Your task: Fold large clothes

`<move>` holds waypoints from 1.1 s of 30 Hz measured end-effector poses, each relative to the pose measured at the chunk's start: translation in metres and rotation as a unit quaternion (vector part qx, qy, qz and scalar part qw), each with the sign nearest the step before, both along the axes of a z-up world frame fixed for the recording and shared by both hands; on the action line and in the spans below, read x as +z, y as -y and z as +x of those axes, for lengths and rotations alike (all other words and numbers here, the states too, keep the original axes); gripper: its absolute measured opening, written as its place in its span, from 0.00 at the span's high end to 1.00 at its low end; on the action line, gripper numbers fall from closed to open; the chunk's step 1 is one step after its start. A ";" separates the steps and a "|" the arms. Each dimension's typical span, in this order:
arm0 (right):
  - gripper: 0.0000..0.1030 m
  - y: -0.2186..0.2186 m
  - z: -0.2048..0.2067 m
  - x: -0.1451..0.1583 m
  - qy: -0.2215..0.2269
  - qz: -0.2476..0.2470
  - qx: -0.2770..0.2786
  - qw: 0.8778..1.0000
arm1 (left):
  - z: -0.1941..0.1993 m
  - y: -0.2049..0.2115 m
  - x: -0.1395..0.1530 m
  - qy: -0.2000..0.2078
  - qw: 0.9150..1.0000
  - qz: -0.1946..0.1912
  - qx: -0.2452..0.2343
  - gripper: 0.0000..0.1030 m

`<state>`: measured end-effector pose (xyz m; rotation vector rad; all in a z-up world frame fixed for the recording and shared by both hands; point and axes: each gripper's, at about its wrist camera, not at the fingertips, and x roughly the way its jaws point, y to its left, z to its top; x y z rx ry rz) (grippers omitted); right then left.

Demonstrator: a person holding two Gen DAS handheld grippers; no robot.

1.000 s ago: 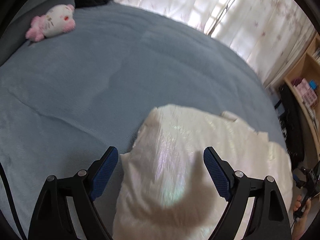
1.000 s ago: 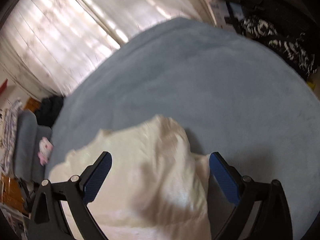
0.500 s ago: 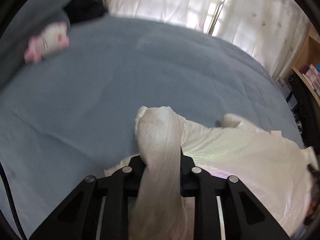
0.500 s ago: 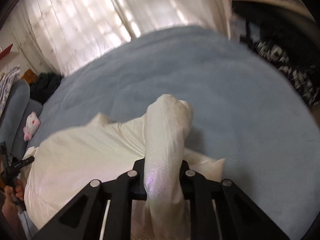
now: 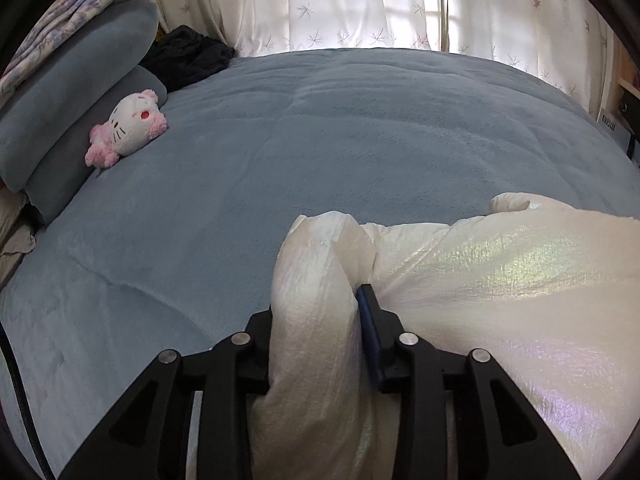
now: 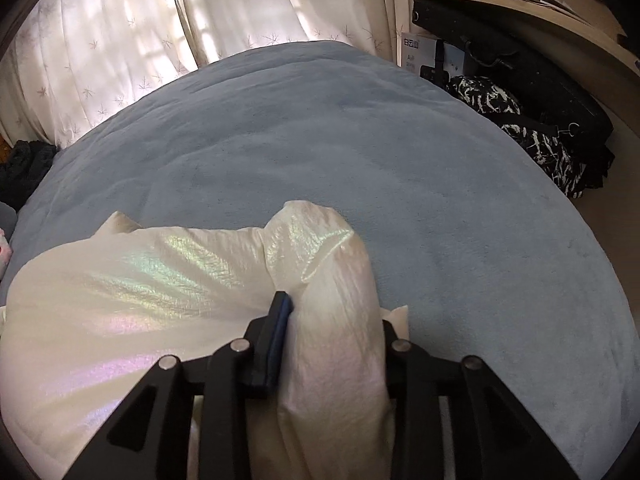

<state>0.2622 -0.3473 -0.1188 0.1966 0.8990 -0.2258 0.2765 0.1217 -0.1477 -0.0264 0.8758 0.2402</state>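
A cream, shimmering padded garment (image 5: 500, 280) lies bunched on the blue bed cover (image 5: 320, 140). My left gripper (image 5: 316, 304) grips a thick fold at the garment's left end. The fold bulges up between the blue pads, and the jaws are opening slightly. In the right wrist view the same garment (image 6: 140, 280) spreads to the left. My right gripper (image 6: 334, 308) clamps a rolled fold at its right end, and its jaws are also opening a little with the fabric still pressed between them. The fabric hides the outer finger of each gripper.
A pink-and-white plush toy (image 5: 128, 128) rests against grey pillows (image 5: 72, 100) at the far left, with dark clothing (image 5: 188, 56) behind. Curtains (image 6: 120, 40) hang beyond the bed. A shelf with a black bag (image 6: 520, 80) and black-and-white patterned fabric (image 6: 540, 140) stand off the bed's right side.
Both grippers went from wide open over the garment to clamped on its end folds. The folds now stand a little thicker between the pads, and both views have tipped up towards the curtains.
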 end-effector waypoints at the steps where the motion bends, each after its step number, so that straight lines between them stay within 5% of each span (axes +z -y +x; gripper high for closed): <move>1: 0.63 0.000 0.002 0.003 -0.002 -0.003 -0.003 1.000 | 0.005 -0.004 -0.003 -0.001 1.000 -0.002 0.001 0.60; 4: 0.62 -0.001 -0.004 0.012 -0.003 -0.001 -0.011 1.000 | 0.002 -0.017 0.005 0.002 1.000 -0.002 0.009 0.50; 9: 0.62 -0.015 -0.020 0.044 0.019 -0.034 -0.011 0.999 | -0.021 -0.022 0.042 0.038 0.999 -0.006 0.006 0.48; 18: 0.51 -0.103 -0.027 0.102 0.082 -0.027 0.090 0.992 | -0.043 0.034 0.102 0.101 0.992 -0.051 -0.063 0.34; 26: 0.51 -0.181 0.010 0.047 0.061 0.011 0.128 0.990 | -0.018 0.118 0.056 0.070 0.990 -0.075 -0.094 0.34; 33: 0.51 -0.188 0.031 -0.007 0.048 -0.007 0.113 0.992 | 0.009 0.134 0.009 0.046 0.994 -0.058 -0.076 0.30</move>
